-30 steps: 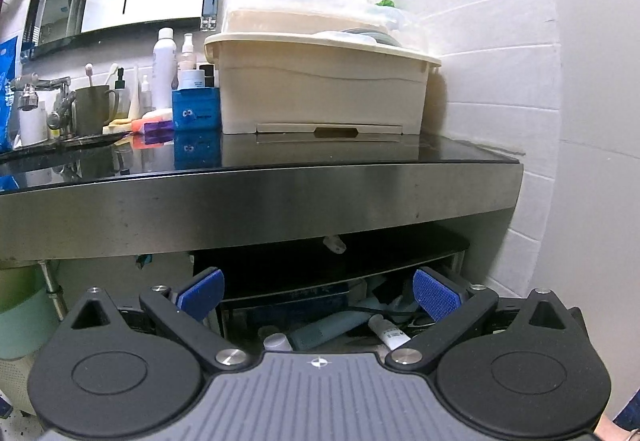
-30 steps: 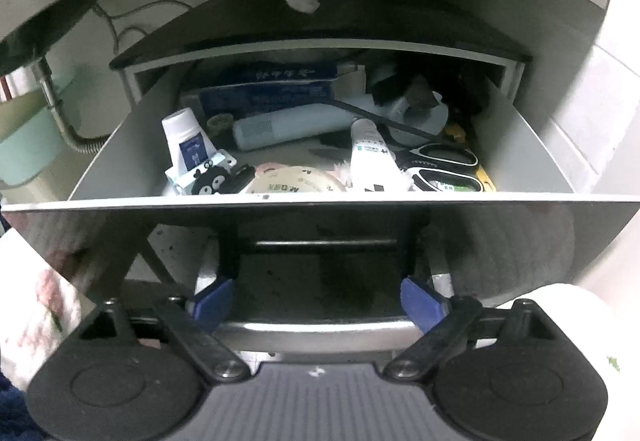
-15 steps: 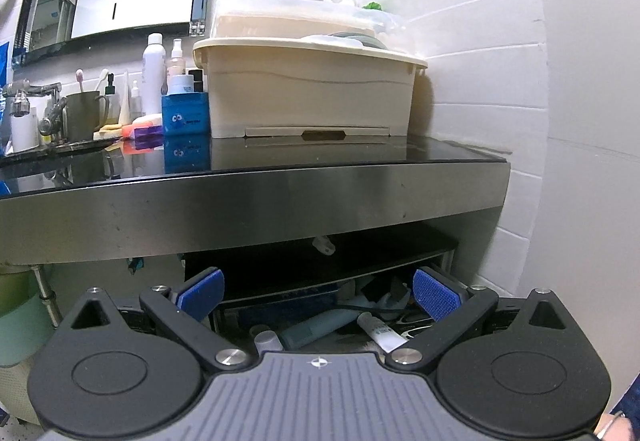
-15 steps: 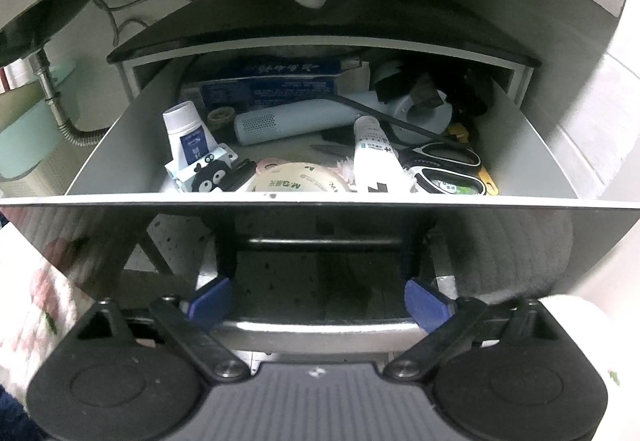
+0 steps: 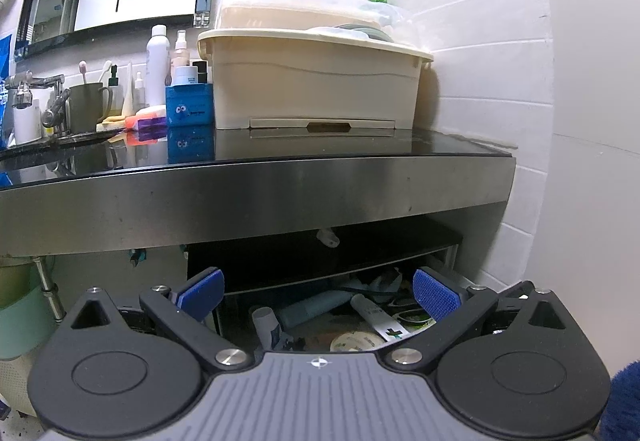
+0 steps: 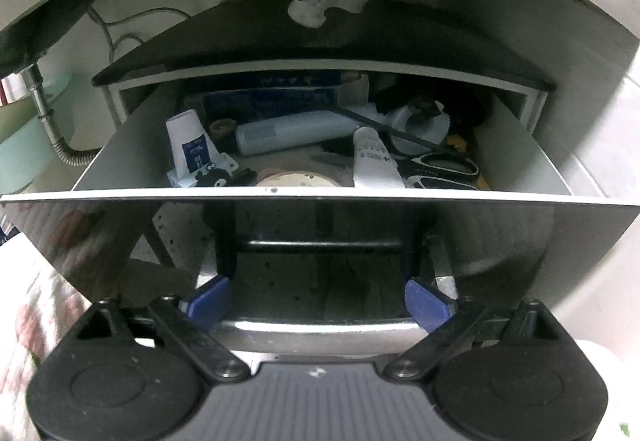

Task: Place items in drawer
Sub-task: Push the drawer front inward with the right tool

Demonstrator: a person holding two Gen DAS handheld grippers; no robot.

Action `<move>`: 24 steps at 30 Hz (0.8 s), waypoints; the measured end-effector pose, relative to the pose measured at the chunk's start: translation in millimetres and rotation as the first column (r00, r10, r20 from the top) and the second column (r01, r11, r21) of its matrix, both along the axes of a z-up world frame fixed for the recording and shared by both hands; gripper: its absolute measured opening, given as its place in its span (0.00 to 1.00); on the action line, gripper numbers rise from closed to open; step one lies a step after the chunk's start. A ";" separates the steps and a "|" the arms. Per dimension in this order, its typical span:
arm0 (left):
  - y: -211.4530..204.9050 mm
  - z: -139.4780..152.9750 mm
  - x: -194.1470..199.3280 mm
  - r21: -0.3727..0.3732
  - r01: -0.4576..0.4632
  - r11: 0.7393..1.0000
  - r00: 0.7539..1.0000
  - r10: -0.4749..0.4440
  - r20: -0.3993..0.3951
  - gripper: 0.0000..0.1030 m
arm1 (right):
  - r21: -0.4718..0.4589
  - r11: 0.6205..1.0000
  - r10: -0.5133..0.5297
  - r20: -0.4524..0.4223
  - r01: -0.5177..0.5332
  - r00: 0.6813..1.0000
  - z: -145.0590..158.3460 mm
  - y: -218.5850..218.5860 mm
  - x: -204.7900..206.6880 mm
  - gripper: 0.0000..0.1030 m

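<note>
The grey metal drawer [image 6: 320, 197] under the counter stands pulled open. Inside lie a white tube [image 6: 374, 161], a pale blue bottle [image 6: 292, 133], a white cup [image 6: 190, 139], scissors [image 6: 444, 165] and a tape roll [image 6: 296, 179]. My right gripper [image 6: 318, 301] is open and empty, level with the drawer's front handle bar [image 6: 320, 327], which crosses between its blue pads. My left gripper [image 5: 318, 291] is open and empty, higher up, in front of the counter edge; the drawer's contents [image 5: 360, 321] show between its fingers.
A black countertop [image 5: 280, 157] with a steel front carries a beige lidded bin [image 5: 316, 81], a blue box [image 5: 190, 107], bottles, a green mug [image 5: 86, 107] and a faucet [image 5: 36, 93]. A tiled wall [image 5: 500, 81] stands at the right. A drain pipe [image 6: 48, 121] hangs left of the drawer.
The left gripper has dropped a little and moved left, so more of the drawer's inside shows. The right gripper has backed off slightly lower, still at the drawer front. Both stay open.
</note>
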State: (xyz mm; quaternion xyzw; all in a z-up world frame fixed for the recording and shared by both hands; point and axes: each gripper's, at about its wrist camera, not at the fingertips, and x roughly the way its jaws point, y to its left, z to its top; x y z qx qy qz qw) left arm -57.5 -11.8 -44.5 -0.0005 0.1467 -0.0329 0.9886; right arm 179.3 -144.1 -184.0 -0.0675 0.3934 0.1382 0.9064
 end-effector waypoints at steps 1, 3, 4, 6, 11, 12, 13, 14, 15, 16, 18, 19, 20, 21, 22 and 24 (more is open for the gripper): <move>0.5 -0.3 0.1 0.000 -0.001 1.000 1.000 0.001 -0.002 0.99 | 0.001 1.000 0.000 0.004 0.000 1.000 -0.3 -0.3 -0.2 0.93; 1.9 -0.9 0.4 -0.006 -0.003 1.000 1.000 0.003 -0.006 0.99 | 0.004 1.000 0.000 0.013 0.000 1.000 -0.9 -1.2 -2.6 0.93; 2.9 -1.2 0.4 -0.010 -0.002 1.000 1.000 0.002 -0.008 0.99 | 0.005 1.000 0.000 0.018 0.000 1.000 -1.2 -1.7 -4.3 0.93; 4.4 -2.0 0.5 -0.015 -0.001 1.000 1.000 0.001 -0.011 0.99 | 0.008 1.000 -0.001 0.025 0.000 1.000 -1.5 -2.4 -7.2 0.93; 5.9 -2.6 -0.7 -0.023 0.006 1.000 1.000 -0.007 -0.021 0.99 | 0.008 1.000 -0.002 0.025 0.001 1.000 -0.7 -3.1 -10.9 0.93; 5.9 -2.2 -1.7 -0.022 0.007 1.000 1.000 -0.008 -0.018 0.99 | 0.008 1.000 -0.002 0.025 0.001 1.000 -0.5 -3.2 -11.6 0.93; 6.0 -1.6 -3.1 -0.021 0.009 1.000 1.000 -0.010 -0.013 0.99 | 0.008 1.000 -0.002 0.026 0.002 1.000 -0.3 -3.3 -12.4 0.93; 5.6 -1.2 -4.4 -0.019 0.012 1.000 1.000 -0.012 -0.006 0.99 | 0.008 1.000 -0.002 0.026 0.002 1.000 -0.1 -3.5 -13.1 0.93; 5.3 -0.8 -5.6 -0.016 0.015 1.000 1.000 -0.015 -0.001 0.99 | 0.008 1.000 -0.002 0.026 0.002 1.000 0.0 -3.6 -13.8 0.93; 4.9 -0.5 -6.2 -0.014 0.017 1.000 1.000 -0.018 -0.001 0.99 | 0.008 1.000 -0.003 0.026 0.002 1.000 0.2 -3.7 -14.6 0.93; 4.1 0.1 -7.4 -0.011 0.023 1.000 1.000 -0.023 -0.002 0.99 | 0.009 1.000 -0.003 0.026 0.003 1.000 0.5 -4.0 -16.0 0.93; 3.5 -0.1 -8.2 -0.009 0.026 1.000 1.000 -0.026 -0.001 0.99 | 0.008 1.000 -0.003 0.026 0.003 1.000 0.8 -4.2 -16.9 0.93; 3.0 -0.3 -9.1 -0.008 0.029 1.000 1.000 -0.029 -0.001 0.99 | 0.008 1.000 -0.002 0.025 0.002 1.000 1.2 -4.5 -17.8 0.93; 2.5 -0.7 -9.8 -0.006 0.030 1.000 1.000 -0.030 0.001 0.99 | 0.008 1.000 -0.002 0.025 0.002 1.000 1.6 -4.7 -18.7 0.93; 2.1 -1.0 -10.1 -0.005 0.030 1.000 1.000 -0.030 0.001 0.99 | 0.008 1.000 -0.002 0.024 0.001 1.000 1.9 -4.9 -19.6 0.93; 2.0 -1.0 -11.0 -0.005 0.031 1.000 1.000 -0.031 0.008 0.99 | 0.007 1.000 -0.001 0.023 0.001 1.000 2.7 -5.4 -21.5 0.93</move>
